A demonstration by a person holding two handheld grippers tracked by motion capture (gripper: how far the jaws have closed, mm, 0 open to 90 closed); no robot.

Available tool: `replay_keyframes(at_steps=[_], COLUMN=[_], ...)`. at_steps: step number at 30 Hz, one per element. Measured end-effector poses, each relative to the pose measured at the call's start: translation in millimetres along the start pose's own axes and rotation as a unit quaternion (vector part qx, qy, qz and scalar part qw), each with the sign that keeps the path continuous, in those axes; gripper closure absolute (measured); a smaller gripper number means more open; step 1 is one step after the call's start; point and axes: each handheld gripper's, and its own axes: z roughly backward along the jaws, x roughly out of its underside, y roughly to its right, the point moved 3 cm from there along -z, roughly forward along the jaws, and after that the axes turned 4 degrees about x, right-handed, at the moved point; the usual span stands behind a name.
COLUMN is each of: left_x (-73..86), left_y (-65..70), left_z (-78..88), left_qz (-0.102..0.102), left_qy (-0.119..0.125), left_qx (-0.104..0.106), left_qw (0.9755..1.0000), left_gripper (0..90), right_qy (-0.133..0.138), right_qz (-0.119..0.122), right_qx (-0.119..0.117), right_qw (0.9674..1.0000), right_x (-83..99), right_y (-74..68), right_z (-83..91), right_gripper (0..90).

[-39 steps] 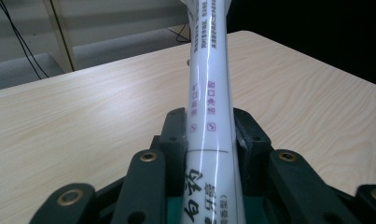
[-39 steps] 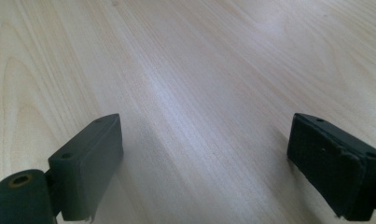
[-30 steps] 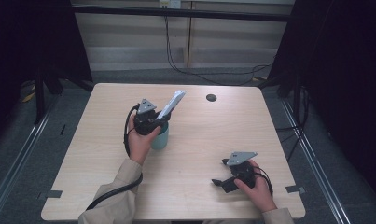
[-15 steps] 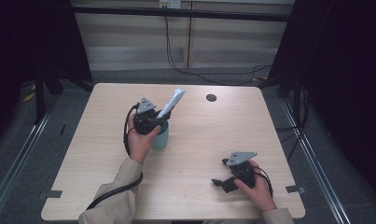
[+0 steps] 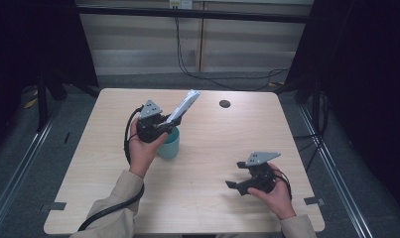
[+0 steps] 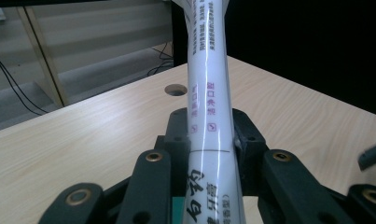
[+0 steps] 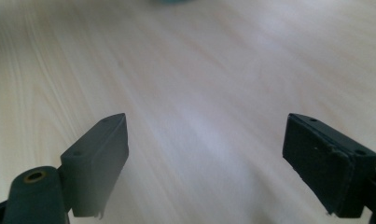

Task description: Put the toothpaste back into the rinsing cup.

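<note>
Pale wood table (image 5: 207, 198) sits before you with a small round hole (image 5: 225, 103) near its far edge, and a teal cup (image 5: 168, 144) stands left of its middle. Your left gripper (image 5: 160, 124) hangs just above that cup, jaws clamped on the lower part of a white printed tube (image 6: 209, 116) that slants up and away toward the far edge. Your right gripper (image 5: 239, 184) rests near the near right corner, jaws spread wide over bare wood.
</note>
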Motion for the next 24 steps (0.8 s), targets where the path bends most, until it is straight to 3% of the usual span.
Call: replay_keyframes(at_steps=[1,3,4,6,10,12,14,19,24], left_x=[-1.3,-1.7,-1.5,0.0,3.2,6.0,7.5,14.7,19.9], left_y=[4.9,11.0,14.8,23.4,37.2,46.1,49.9,61.0,73.6], left_z=[2.4,3.4,3.5,2.7,-2.1,-6.0,-7.8,-14.4,-22.9], left_qz=[-0.004,-0.005,-0.007,-0.007,-0.013,-0.017,-0.018,-0.02,-0.021], left_qy=[0.0,0.001,0.0,-0.004,-0.008,-0.012,-0.014,-0.021,-0.031], left_qx=[0.009,0.017,0.022,0.033,0.049,0.061,0.065,0.082,0.103], left_qw=[1.0,0.9998,0.9997,0.9994,0.9987,0.9979,0.9976,0.9962,0.994], left_gripper=[72.3,72.3,72.3,72.3,72.4,72.4,72.4,72.4,72.4], right_qy=[0.01,0.042,0.05,0.078,0.102,0.121,0.124,0.146,0.161], right_qz=[-0.019,-0.062,-0.07,-0.105,-0.128,-0.144,-0.147,-0.186,-0.211], right_qx=[-0.002,-0.016,-0.019,-0.019,-0.022,-0.023,-0.022,-0.051,-0.054], right_qw=[0.9998,0.9971,0.9961,0.9912,0.9862,0.9819,0.9811,0.9703,0.9627], right_x=[-8.1,-28.9,-33.0,-50.4,-78.1,-91.8,-94.1,-100.1,-101.6], right_y=[1.6,6.0,6.9,11.8,15.4,18.5,19.4,24.5,27.7], right_z=[3.0,10.1,11.2,14.5,14.3,13.6,13.1,9.8,6.1], right_gripper=[15.1,25.4,26.1,26.6,26.4,26.4,26.4,26.5,27.4])
